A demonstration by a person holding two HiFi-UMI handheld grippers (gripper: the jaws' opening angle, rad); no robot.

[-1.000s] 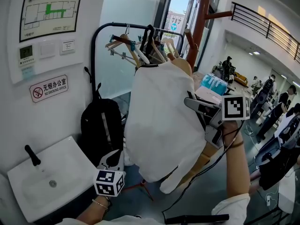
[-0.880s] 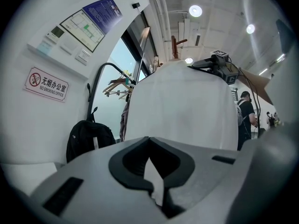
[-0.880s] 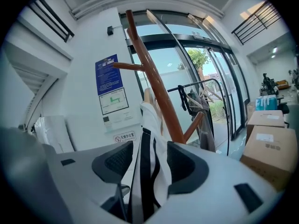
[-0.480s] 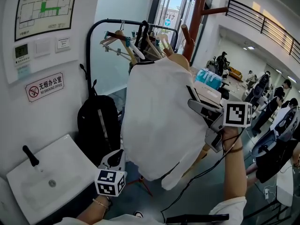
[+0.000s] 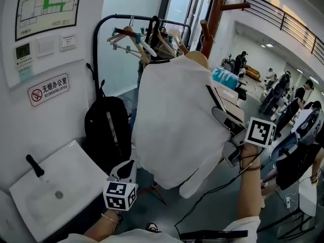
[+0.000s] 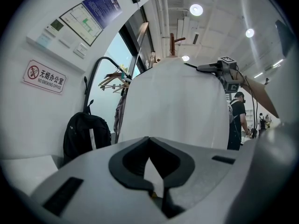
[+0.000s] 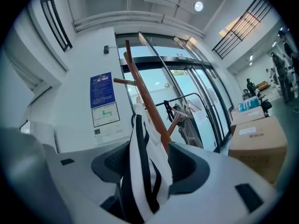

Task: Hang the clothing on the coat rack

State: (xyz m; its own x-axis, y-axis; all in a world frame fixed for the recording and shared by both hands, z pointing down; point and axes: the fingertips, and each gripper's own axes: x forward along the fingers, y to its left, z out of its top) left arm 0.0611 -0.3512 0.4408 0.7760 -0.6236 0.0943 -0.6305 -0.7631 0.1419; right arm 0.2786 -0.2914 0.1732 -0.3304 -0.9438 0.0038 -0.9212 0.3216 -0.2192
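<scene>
Two-jaw left tool [image 6: 153, 190] shut, right tool [image 7: 148, 162] just opened, striped collar [image 7: 136, 183] slack between

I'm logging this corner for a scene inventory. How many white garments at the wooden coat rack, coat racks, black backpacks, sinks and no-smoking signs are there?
white garment: 1
wooden coat rack: 1
black backpack: 1
sink: 1
no-smoking sign: 1
Total: 5
</scene>
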